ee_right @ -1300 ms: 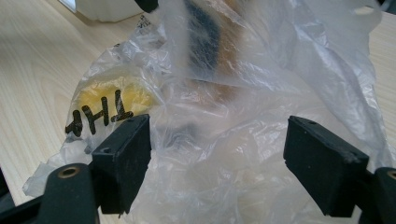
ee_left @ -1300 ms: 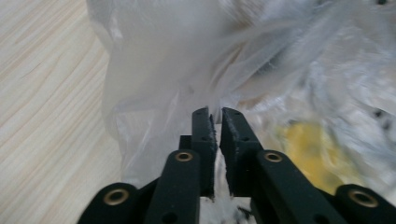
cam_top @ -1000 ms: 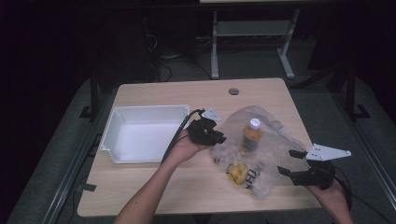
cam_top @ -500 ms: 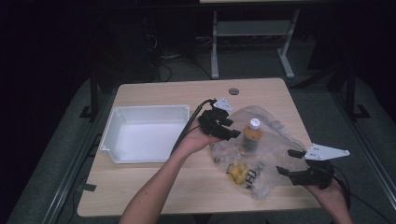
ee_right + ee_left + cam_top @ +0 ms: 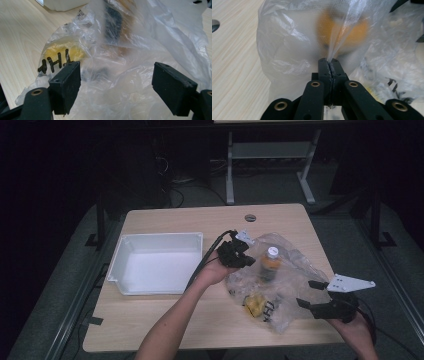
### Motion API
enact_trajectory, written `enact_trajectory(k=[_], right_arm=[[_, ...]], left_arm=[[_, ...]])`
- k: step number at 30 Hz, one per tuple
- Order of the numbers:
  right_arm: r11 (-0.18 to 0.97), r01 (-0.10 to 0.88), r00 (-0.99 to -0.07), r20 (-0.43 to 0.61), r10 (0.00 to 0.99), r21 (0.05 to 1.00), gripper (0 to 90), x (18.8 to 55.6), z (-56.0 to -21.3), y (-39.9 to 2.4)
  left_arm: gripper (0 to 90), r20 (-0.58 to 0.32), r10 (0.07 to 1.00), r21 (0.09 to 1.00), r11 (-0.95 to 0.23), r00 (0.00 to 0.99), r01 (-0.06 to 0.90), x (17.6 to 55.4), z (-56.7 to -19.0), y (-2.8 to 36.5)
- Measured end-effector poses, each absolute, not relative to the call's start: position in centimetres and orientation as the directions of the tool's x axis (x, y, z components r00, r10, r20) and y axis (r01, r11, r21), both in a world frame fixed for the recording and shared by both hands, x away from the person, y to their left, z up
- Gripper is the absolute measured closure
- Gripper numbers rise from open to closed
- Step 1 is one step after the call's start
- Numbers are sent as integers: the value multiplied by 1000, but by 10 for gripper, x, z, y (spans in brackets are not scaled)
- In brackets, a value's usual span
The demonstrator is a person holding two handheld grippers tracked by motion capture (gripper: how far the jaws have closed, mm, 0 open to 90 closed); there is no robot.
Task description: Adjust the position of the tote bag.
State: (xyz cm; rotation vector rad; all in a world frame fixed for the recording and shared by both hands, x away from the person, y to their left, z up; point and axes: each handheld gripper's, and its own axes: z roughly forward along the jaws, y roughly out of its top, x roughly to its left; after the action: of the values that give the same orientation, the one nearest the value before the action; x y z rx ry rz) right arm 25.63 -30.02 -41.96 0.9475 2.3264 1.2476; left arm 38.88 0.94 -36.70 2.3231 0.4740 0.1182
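Left gripper: my jaws just closed, pressed together, forearm stretched forward.
Right gripper: my jaws spread wide, held level.

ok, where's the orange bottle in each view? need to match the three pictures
High view: orange bottle stands upright right of centre, inside the clear plastic bag.
Left gripper view: orange blur at top centre, behind the film pinched by the left gripper.
Right gripper view: I can't pick it out with certainty through the crumpled film.
Shared landmark: the clear plastic bag.
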Motion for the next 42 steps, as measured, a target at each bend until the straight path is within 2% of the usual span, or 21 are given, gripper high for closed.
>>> enact_trajectory(k=[8, 11, 24, 33, 39, 42], right_arm=[[405, 397, -730, 15, 684, 824, 226, 257, -421, -297], [414, 398, -733, 13, 680, 819, 226, 257, -421, -296], [419, 398, -741, 17, 671, 816, 226, 256, -422, -294], [435, 394, -748, 8, 664, 810, 226, 256, -424, -292], [445, 398, -751, 6, 661, 802, 234, 254, -422, -291], [462, 391, -755, -10, 655, 796, 234, 252, -419, -290]], left_arm=[[898, -56, 389, 669, -669, 920, 324, 391, -384, 16], [898, -89, 402, 665, -657, 911, 355, 391, -392, 17], [898, -119, 426, 637, -660, 897, 398, 393, -414, 21], [897, -138, 439, 641, -644, 888, 418, 392, -417, 28], [804, -118, 429, 659, -641, 895, 394, 387, -407, 37], [751, -141, 433, 686, -606, 890, 403, 382, -401, 43]])
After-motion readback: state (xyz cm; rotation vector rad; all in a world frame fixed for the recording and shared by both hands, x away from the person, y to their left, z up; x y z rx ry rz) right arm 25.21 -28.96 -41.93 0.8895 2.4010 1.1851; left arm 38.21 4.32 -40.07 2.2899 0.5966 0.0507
